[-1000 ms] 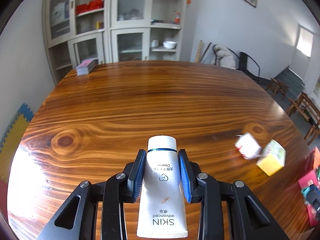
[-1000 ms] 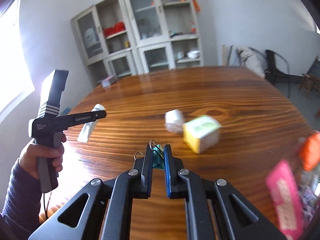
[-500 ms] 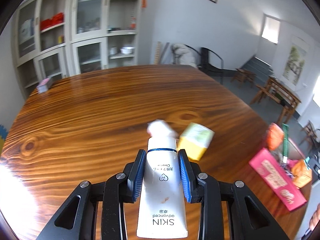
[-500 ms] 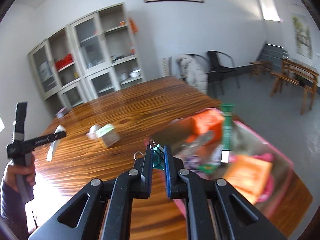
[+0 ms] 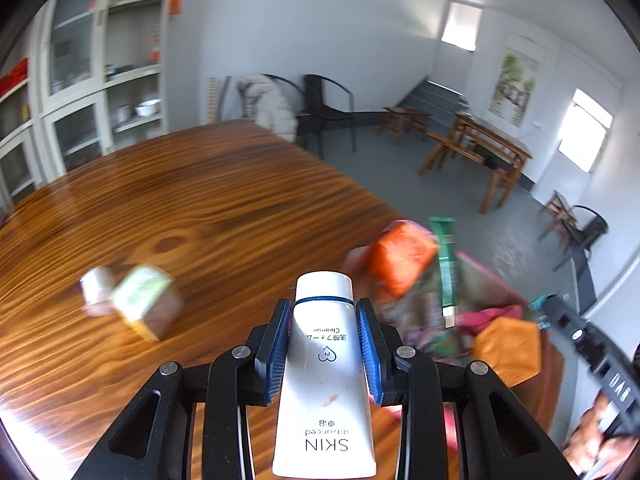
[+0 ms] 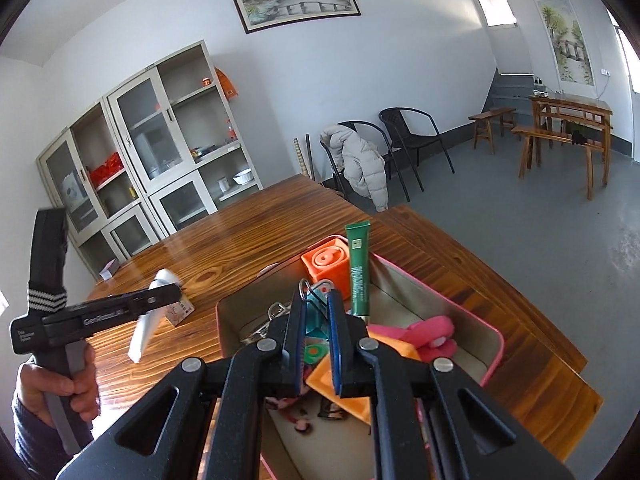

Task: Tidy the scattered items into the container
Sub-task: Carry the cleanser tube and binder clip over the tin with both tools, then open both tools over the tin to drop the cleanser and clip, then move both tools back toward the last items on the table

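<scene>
White cleanser tube [image 5: 326,376] is clamped between the blue pads [image 5: 276,354] of my left gripper [image 5: 324,354], cap end forward, above the wooden table [image 5: 200,216]. My right gripper [image 6: 316,344] pinches a teal binder clip [image 6: 316,300] and sits over the pink-rimmed container [image 6: 494,344]. In the container I see an orange block [image 6: 326,266], a green tube [image 6: 358,268] leaning upright, a pink item [image 6: 430,334] and an orange flat piece [image 6: 352,394]. On the table to the left: a blurred yellow-green box [image 5: 144,300] touching a white item [image 5: 94,290].
</scene>
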